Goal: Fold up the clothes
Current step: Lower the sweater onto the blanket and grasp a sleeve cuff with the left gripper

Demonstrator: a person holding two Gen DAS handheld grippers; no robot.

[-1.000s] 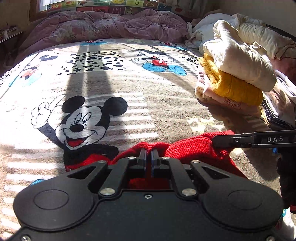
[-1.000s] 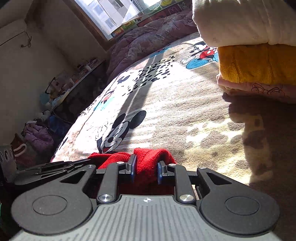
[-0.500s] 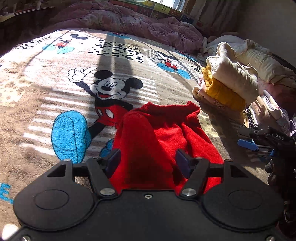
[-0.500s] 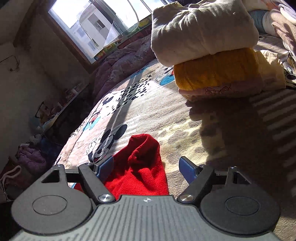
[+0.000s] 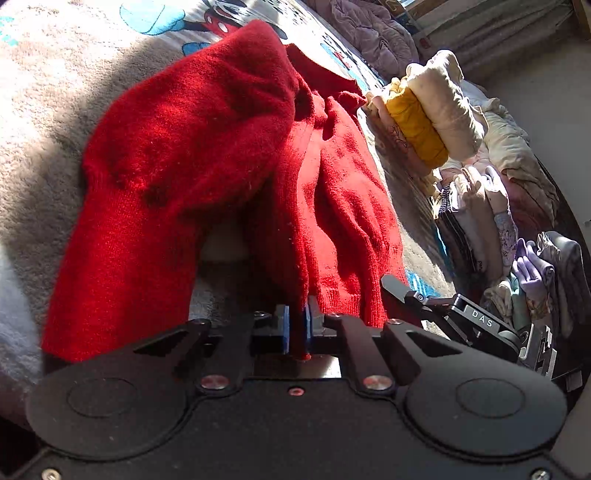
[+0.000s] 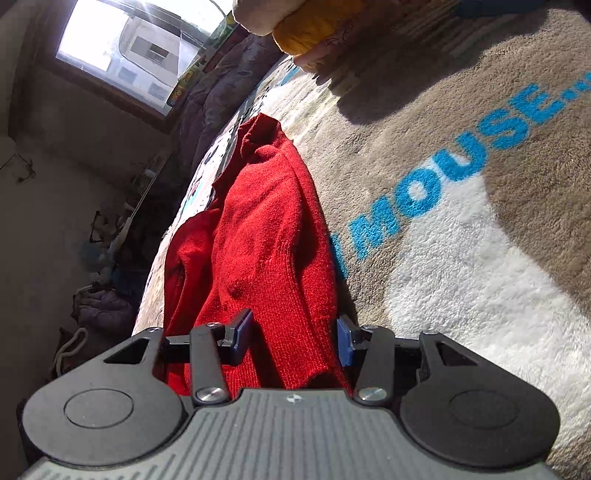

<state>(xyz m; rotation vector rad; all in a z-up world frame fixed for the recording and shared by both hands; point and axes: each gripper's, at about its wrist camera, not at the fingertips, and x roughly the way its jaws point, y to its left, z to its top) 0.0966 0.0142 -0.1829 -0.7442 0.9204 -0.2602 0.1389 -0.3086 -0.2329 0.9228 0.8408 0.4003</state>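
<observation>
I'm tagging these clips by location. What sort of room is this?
Most likely a bedroom in a home. The red sweater lies on a plush cartoon-print blanket spread over a bed, a rumpled purple duvet sits at the far end, and folded clothes are stacked nearby.

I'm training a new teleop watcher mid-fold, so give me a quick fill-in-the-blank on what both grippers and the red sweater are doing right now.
1. The left gripper is shut on a fold of the ____ sweater.
2. The right gripper has its jaws ____, with the sweater's hem lying between them.
3. On the folded stack, the cream garment lies directly against a ____-coloured knit.
4. The blue letters on the blanket spell ____.

Missing words: red; open; mustard yellow; MOUSE
</observation>
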